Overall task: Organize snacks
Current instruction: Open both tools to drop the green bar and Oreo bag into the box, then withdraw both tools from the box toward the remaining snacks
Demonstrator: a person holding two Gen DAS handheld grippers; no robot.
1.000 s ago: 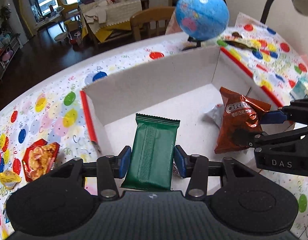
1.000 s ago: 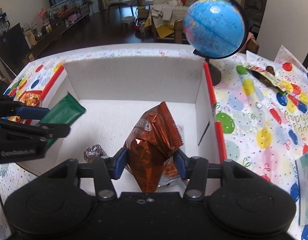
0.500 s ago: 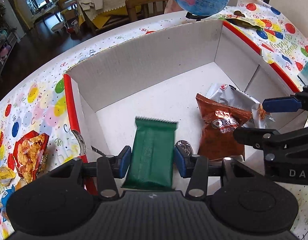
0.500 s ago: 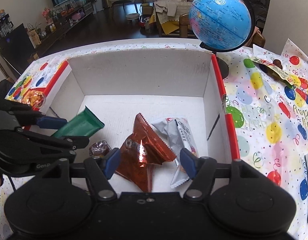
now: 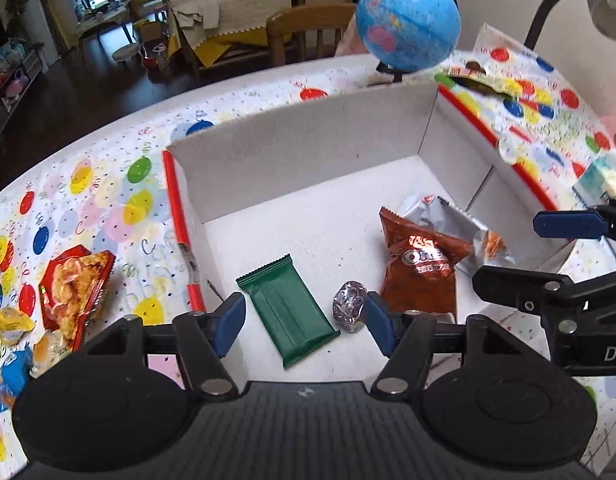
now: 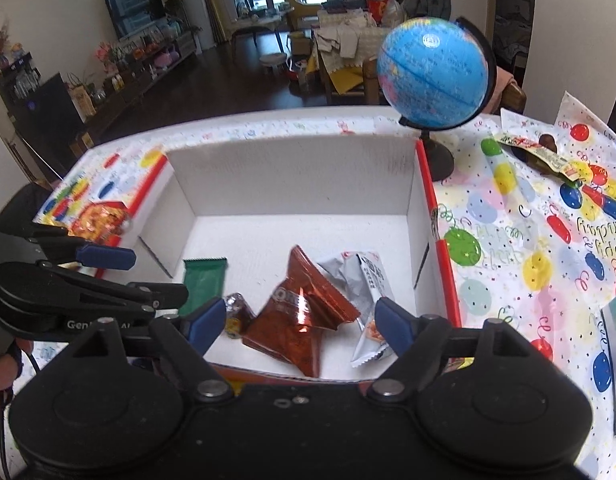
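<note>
Blue globe [image 6: 434, 74] on balloon-print tablecloth [image 6: 520, 248], wooden chair [image 5: 308, 34] behind.

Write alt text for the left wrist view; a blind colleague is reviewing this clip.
The open left gripper, its jaws just widened, hovers over a green snack packet lying free in a white cardboard box. Beside it lie a foil candy, a brown Oreo packet and a silver packet.

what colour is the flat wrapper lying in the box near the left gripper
Dark green wrapper, plain with crimped ends; clearest in the left wrist view.
</note>
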